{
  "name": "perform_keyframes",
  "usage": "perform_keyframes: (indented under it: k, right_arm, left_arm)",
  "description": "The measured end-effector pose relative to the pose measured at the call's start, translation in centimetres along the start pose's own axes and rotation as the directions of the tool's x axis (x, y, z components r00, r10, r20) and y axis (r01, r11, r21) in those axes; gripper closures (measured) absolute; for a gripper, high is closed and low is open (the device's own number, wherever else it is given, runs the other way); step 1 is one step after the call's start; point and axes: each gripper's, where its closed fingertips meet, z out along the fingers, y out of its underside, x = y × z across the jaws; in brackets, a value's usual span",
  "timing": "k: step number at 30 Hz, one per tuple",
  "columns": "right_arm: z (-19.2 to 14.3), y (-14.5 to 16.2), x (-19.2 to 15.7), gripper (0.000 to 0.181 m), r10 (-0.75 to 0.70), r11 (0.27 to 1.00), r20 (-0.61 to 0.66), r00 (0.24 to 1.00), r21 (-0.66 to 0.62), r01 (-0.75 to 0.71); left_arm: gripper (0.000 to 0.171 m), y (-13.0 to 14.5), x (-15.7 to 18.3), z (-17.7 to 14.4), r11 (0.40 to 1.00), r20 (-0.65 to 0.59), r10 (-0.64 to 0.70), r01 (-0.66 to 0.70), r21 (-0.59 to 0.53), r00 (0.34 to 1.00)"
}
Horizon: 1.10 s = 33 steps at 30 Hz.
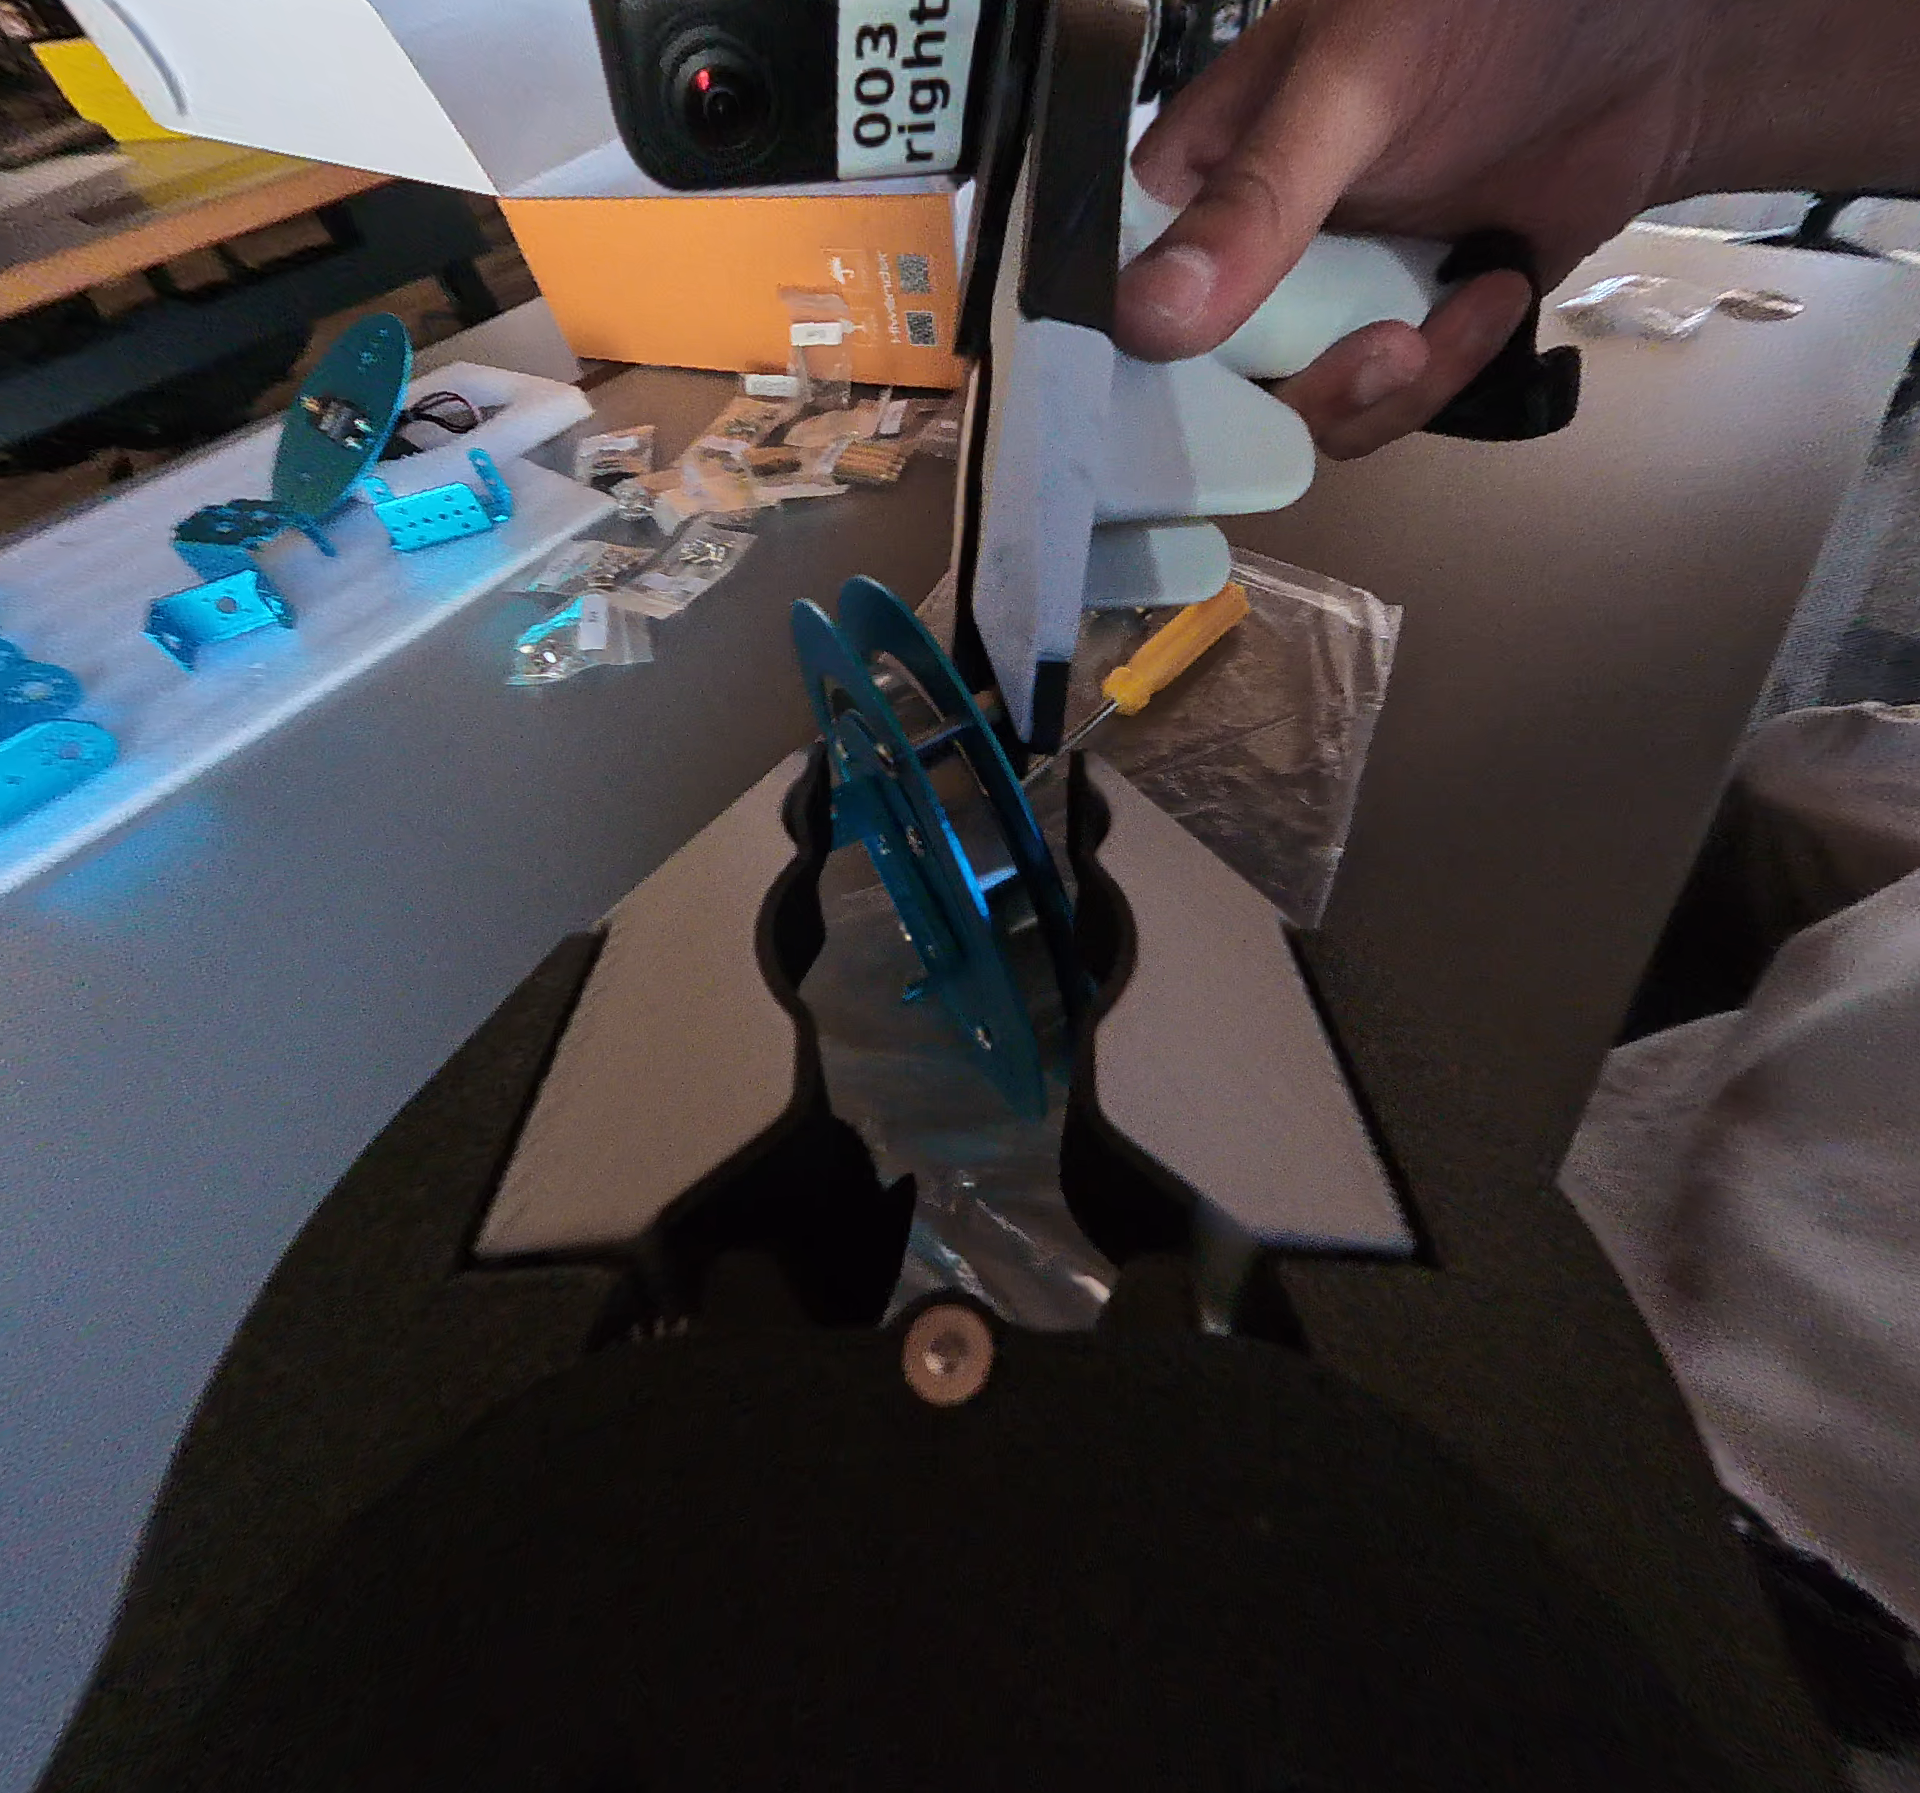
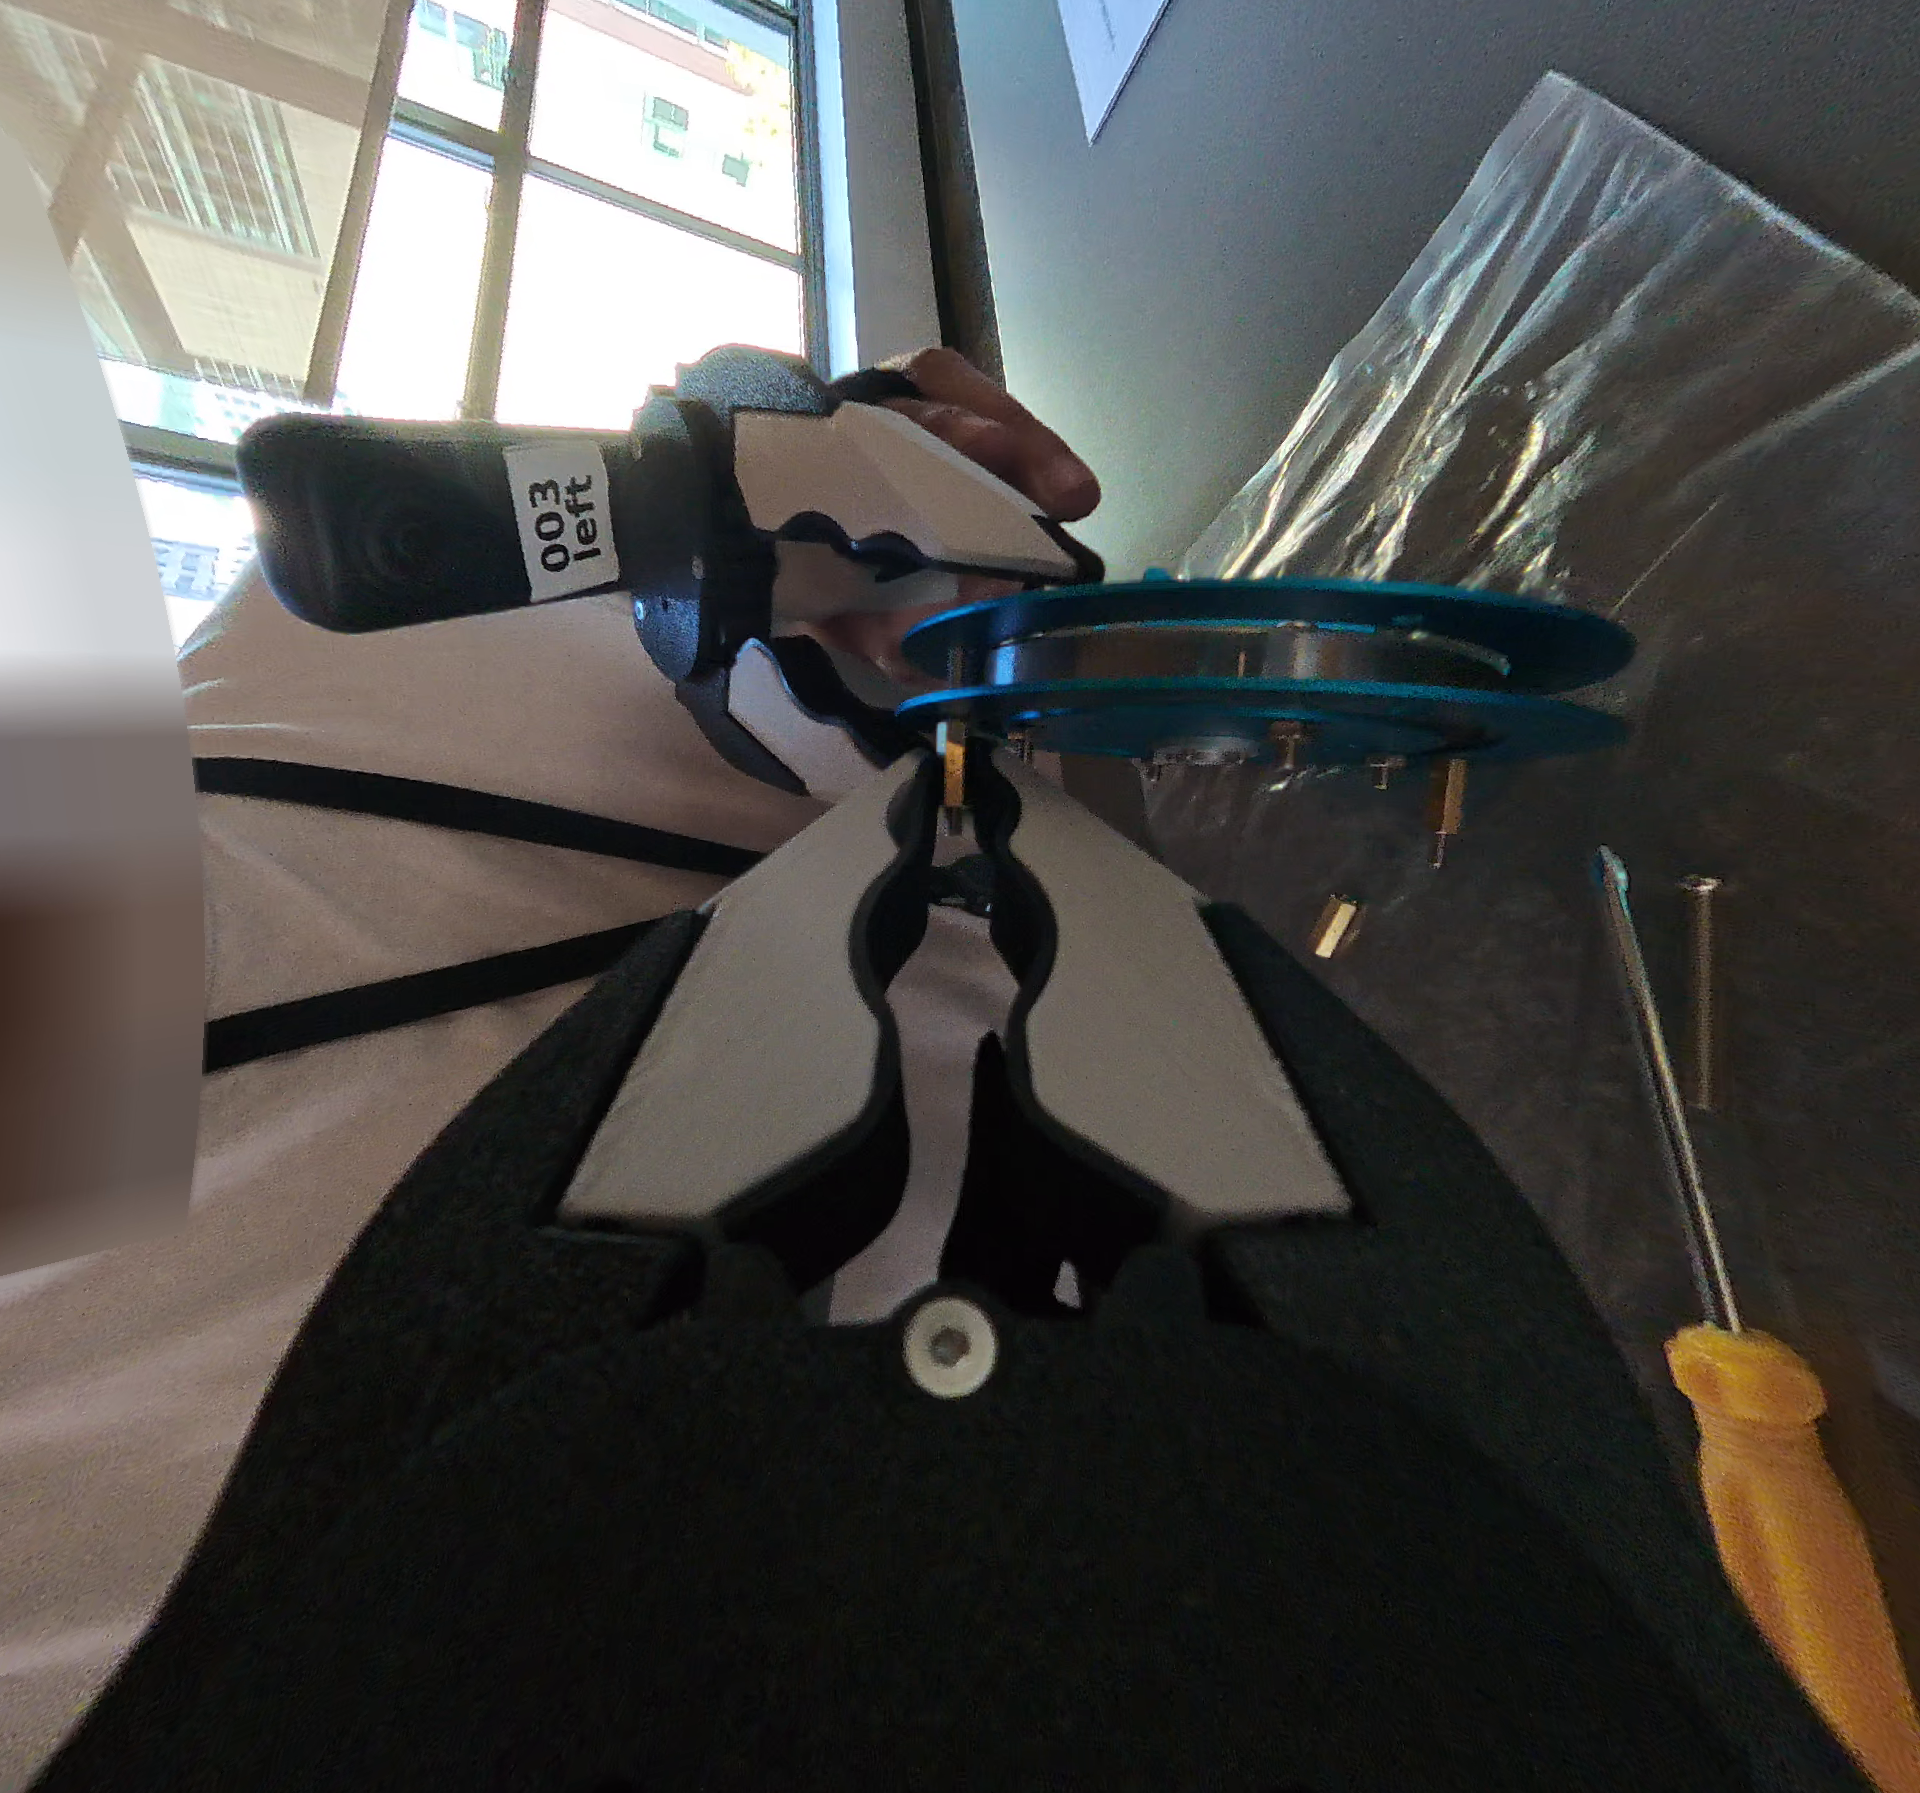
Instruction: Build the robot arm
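Left gripper (image 1: pixel 951 870): nearest my left wrist view, low centre of frame; I read its jaws as closed on the rim of the blue disc assembly (image 1: pixel 935 860), two blue plates stacked with a silver ring between, held edge-on and tilted.
Right gripper (image 2: pixel 961 798): centre of my right wrist view; jaws nearly shut, pinching a brass standoff (image 2: pixel 954 772) that hangs from the lower plate's left edge.
Disc assembly, right view: blue disc assembly (image 2: pixel 1262 668) sits flat across mid-frame, just above the right fingertips; more standoffs poke down to the right.
Loose parts: one brass spacer (image 2: pixel 1333 924) and a long screw (image 2: pixel 1701 990) lie at centre right, beside a yellow-handled screwdriver (image 2: pixel 1787 1515) in the lower right corner.
Backdrop: clear plastic bag (image 2: pixel 1558 341) under the work, upper right; blue brackets (image 1: pixel 436 517) and an orange box (image 1: pixel 727 278) at upper left of the left view.
Risk: I judge the rim hold shallow; any twisting on the standoff could swing the plates out of the left jaws.
Risk two: the standoff is small and smooth, so the right tips could slip off it.
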Motion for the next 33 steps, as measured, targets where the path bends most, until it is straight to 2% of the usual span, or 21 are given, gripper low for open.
perform_keyframes:
  k: [3,8,11,13,15,18,19,21,22,24,25,26,27,28,29,30,31,32,33]
  right_arm:
    - [-0.5,-0.2,0.2,0.177,-0.043,0.999,-0.043,0.998,0.0,0.043]
    - [-1.0,-0.7,0.5,0.176,-0.088,0.996,-0.089,0.992,0.007,0.089]
    - [-1.5,-1.4,0.8,0.175,-0.211,0.975,-0.184,0.96,0.023,0.219]
    - [-1.8,-1.2,1.1,0.17,-0.37,0.925,-0.319,0.872,-0.045,0.377]
    - [-2.1,-1.4,1.4,0.169,-0.536,0.83,-0.471,0.7,-0.143,0.539]
    - [-2.4,-1.5,1.8,0.173,-0.651,0.724,-0.605,0.458,-0.312,0.616]
    - [-2.7,-1.5,2.0,0.174,-0.659,0.711,-0.632,0.407,-0.348,0.611]
    - [-2.9,-1.4,2.0,0.175,-0.616,0.754,-0.656,0.436,-0.331,0.568]
    - [-3.0,-1.4,2.0,0.176,-0.577,0.786,-0.65,0.494,-0.277,0.552]
    - [-2.9,-1.0,1.7,0.177,-0.386,0.91,-0.522,0.76,-0.078,0.408]
    - [-2.8,-0.9,1.5,0.178,-0.264,0.956,-0.398,0.879,0.015,0.294]
    - [-2.8,-0.8,1.4,0.178,-0.131,0.984,-0.243,0.961,0.087,0.156]
    - [-2.8,-0.6,1.1,0.178,0.013,0.992,-0.058,0.998,0.127,-0.005]
    - [-2.9,-0.6,0.9,0.178,0.145,0.976,0.124,0.982,0.144,-0.162]
    - [-2.9,-0.5,0.8,0.178,0.241,0.949,0.267,0.933,0.137,-0.285]
    - [-3.0,-0.4,0.7,0.177,0.291,0.929,0.342,0.894,0.123,-0.349]
    - [-2.9,-0.3,0.7,0.177,0.275,0.933,0.331,0.903,0.134,-0.334]
    - [-2.9,-0.2,0.8,0.177,0.199,0.955,0.233,0.952,0.172,-0.242]
    - [-3.0,-0.1,1.0,0.177,0.077,0.979,0.069,0.995,0.181,-0.088]
  left_arm:
    - [0.139,-0.8,0.1,-0.4,0.999,-0.007,0.042,-0.041,0.034,0.999]
    - [0.148,-1.0,-0.5,-0.2,0.997,-0.018,0.079,-0.079,0.011,0.997]
    - [0.151,-1.1,-1.0,0.1,0.998,0.018,0.065,-0.065,-0.013,0.998]
    - [0.156,-1.1,-1.4,0.3,0.998,0.035,0.056,-0.055,-0.027,0.998]
    - [0.157,-1.2,-1.5,0.5,0.998,0.035,0.049,-0.048,-0.033,0.998]
    - [0.157,-1.4,-1.5,0.8,0.997,0.057,0.061,-0.058,-0.047,0.997]
    - [0.157,-1.4,-1.5,0.9,0.995,0.075,0.085,-0.081,-0.054,0.994]
    - [0.156,-1.4,-1.5,1.1,0.991,0.107,0.126,-0.119,-0.066,0.986]
    - [0.156,-1.4,-1.4,1.2,0.987,0.123,0.152,-0.145,-0.07,0.981]
    - [0.156,-1.5,-1.1,1.2,0.986,0.122,0.165,-0.158,-0.061,0.979]
    - [0.156,-1.5,-1.0,1.2,0.987,0.124,0.158,-0.152,-0.052,0.98]
    - [0.156,-1.6,-0.9,1.2,0.987,0.127,0.158,-0.154,-0.045,0.979]
    - [0.157,-1.6,-0.8,1.2,0.986,0.125,0.164,-0.16,-0.04,0.979]
    - [0.156,-1.7,-0.7,1.2,0.986,0.124,0.164,-0.161,-0.038,0.979]
    - [0.157,-1.7,-0.6,1.3,0.987,0.117,0.161,-0.158,-0.035,0.98]
    - [0.157,-1.7,-0.5,1.3,0.988,0.106,0.157,-0.155,-0.029,0.982]
    - [0.157,-1.7,-0.4,1.3,0.989,0.1,0.15,-0.148,-0.026,0.984]
    - [0.157,-1.7,-0.4,1.3,0.989,0.103,0.145,-0.144,-0.025,0.984]
    - [0.157,-1.7,-0.4,1.4,0.989,0.107,0.146,-0.144,-0.026,0.983]
